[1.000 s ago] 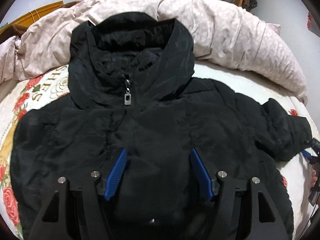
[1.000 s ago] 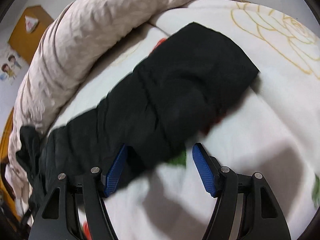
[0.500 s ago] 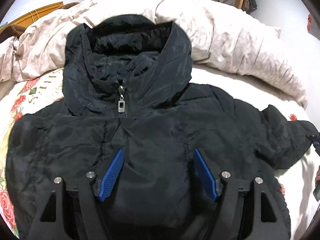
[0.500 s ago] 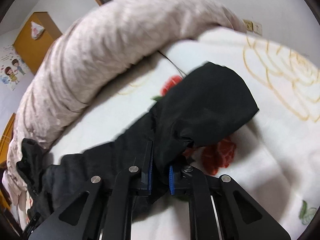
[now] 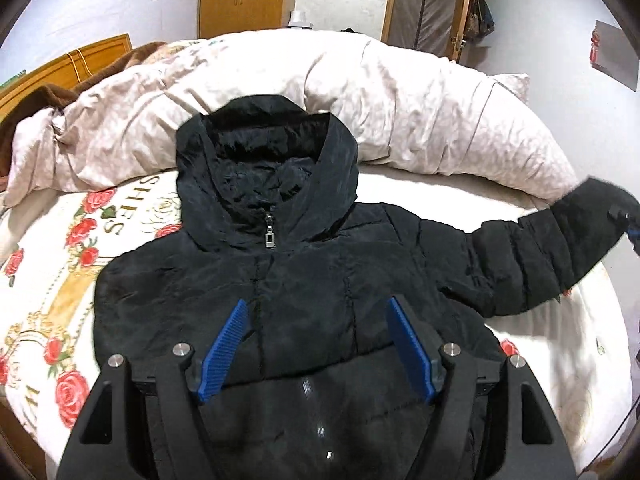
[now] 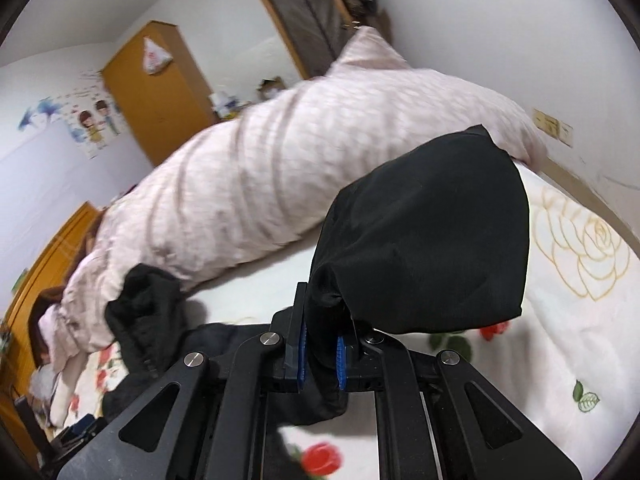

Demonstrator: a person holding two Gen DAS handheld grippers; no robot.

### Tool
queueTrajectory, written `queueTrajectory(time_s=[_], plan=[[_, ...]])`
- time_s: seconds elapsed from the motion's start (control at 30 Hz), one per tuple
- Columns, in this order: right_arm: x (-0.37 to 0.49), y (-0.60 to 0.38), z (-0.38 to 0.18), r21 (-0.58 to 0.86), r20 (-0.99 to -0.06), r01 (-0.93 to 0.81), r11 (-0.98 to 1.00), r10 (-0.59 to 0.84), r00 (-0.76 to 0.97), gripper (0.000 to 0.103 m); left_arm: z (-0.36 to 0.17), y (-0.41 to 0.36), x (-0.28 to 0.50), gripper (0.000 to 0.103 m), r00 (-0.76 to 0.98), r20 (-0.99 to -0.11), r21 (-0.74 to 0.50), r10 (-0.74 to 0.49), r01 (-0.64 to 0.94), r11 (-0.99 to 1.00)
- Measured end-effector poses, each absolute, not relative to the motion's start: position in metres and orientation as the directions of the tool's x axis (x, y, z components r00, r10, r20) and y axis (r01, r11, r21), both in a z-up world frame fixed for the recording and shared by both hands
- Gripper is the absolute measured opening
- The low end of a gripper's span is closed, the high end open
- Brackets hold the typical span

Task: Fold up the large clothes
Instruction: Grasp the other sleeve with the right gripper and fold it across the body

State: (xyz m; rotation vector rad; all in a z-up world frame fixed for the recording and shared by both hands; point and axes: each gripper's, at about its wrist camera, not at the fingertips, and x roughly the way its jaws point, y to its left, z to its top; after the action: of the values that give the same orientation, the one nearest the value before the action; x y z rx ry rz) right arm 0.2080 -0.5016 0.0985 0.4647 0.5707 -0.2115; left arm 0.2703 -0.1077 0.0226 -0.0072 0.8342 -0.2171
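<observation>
A black hooded puffer jacket (image 5: 304,292) lies front up on the bed, hood (image 5: 264,168) toward the quilt, zipper closed. My left gripper (image 5: 318,344) is open above the jacket's chest, holding nothing. My right gripper (image 6: 320,350) is shut on the jacket's right sleeve (image 6: 424,236) and holds its cuff end lifted off the bed. In the left wrist view that sleeve (image 5: 552,248) stretches up and to the right, with the right gripper at the frame edge. The jacket's left sleeve is not visible.
A rolled pale pink quilt (image 5: 400,104) lies along the far side of the bed. The floral bedsheet (image 5: 60,280) shows left of the jacket and white sheet (image 6: 568,312) to the right. A wooden wardrobe (image 6: 156,88) and door stand behind.
My right gripper closed on the sleeve and lifted it up off the bed, stretching it out. My left gripper drew back and higher, staying open.
</observation>
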Motion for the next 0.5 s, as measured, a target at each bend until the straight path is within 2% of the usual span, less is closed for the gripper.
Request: queueTrajectory(time_s=[0.23, 0.5], plan=[[0.209, -0.438, 0.127, 0.344, -0.541, 0.209, 0.916, 0.011, 0.841, 0.010, 0.048, -0.082, 0.244, 0.073, 0.671, -0.721, -0.084, -0.173, 0.162, 0.983], [0.225, -0.366, 0.128, 0.327, -0.544, 0.089, 0.941, 0.110, 0.832, 0.010, 0.053, -0.044, 0.230, 0.073, 0.682, -0.718, -0.099, -0.138, 0.096, 0.990]])
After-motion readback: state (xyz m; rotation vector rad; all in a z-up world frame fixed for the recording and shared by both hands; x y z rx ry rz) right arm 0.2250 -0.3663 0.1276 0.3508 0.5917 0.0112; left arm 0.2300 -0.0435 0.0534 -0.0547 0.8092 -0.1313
